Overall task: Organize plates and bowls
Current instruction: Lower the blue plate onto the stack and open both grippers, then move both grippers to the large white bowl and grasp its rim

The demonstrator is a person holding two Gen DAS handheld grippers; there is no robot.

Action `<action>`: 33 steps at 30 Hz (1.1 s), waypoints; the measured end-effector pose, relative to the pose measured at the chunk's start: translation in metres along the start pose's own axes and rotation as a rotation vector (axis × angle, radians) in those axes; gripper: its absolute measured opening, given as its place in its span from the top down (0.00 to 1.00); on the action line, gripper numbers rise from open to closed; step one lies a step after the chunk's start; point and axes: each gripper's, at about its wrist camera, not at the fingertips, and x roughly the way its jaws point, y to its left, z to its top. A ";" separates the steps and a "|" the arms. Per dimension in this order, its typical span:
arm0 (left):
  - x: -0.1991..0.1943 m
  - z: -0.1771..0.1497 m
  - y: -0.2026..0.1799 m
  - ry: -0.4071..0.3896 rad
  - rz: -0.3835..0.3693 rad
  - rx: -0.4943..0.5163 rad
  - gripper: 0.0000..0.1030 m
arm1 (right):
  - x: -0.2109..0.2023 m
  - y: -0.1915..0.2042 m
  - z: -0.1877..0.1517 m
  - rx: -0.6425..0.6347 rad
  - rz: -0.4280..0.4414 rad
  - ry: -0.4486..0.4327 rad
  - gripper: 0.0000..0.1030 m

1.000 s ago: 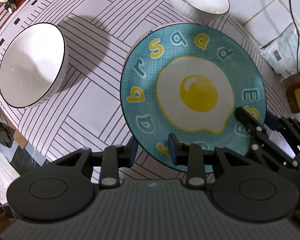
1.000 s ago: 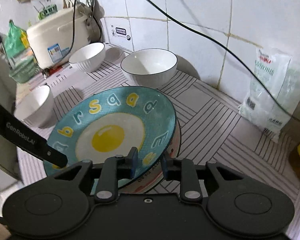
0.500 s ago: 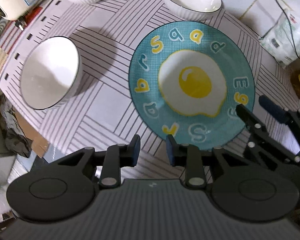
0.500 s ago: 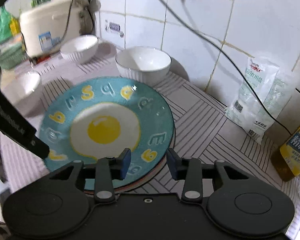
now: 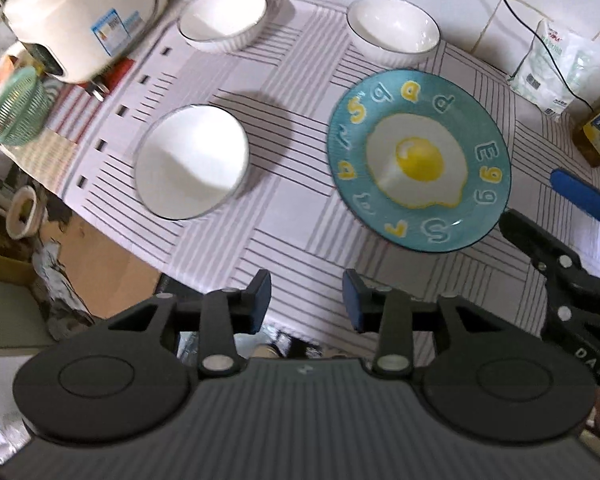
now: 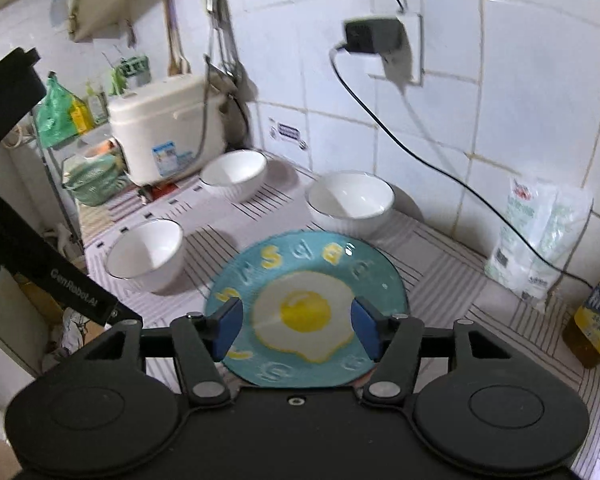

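A teal plate (image 5: 420, 160) with a fried-egg picture and yellow letters lies flat on the striped cloth (image 5: 300, 232). Three white bowls stand around it: one near the left (image 5: 192, 162), one at the back left (image 5: 223, 18), one behind the plate (image 5: 393, 28). My left gripper (image 5: 306, 300) hangs above the cloth's front edge, short of the plate; its jaws are opening with nothing between them. My right gripper (image 6: 296, 328) hovers above the plate (image 6: 306, 308), its jaws opening wide, the pads clear of it. In the left wrist view the right gripper (image 5: 530, 198) stands off the plate's right rim.
A white rice cooker (image 5: 88, 20) and a green basket (image 5: 16, 112) sit at the left. A white bag (image 6: 536, 236), an oil bottle (image 6: 596, 312) and a black cable (image 6: 420, 156) line the tiled wall at the right. The counter drops off at the front left (image 5: 100, 272).
Both grippers have lifted and drawn back from the plate's near rim. Their jaws have widened, the right one most. The plate stays flat on the cloth.
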 end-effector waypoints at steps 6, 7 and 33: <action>-0.019 -0.007 0.026 -0.028 -0.008 0.033 0.56 | -0.014 0.027 0.005 -0.037 0.009 -0.035 0.31; -0.022 -0.008 0.030 -0.031 -0.008 0.041 0.55 | -0.015 0.033 0.006 -0.044 0.008 -0.037 0.30; 0.027 0.002 0.156 -0.126 -0.096 0.098 0.13 | 0.086 0.161 -0.018 -0.106 0.015 -0.010 0.08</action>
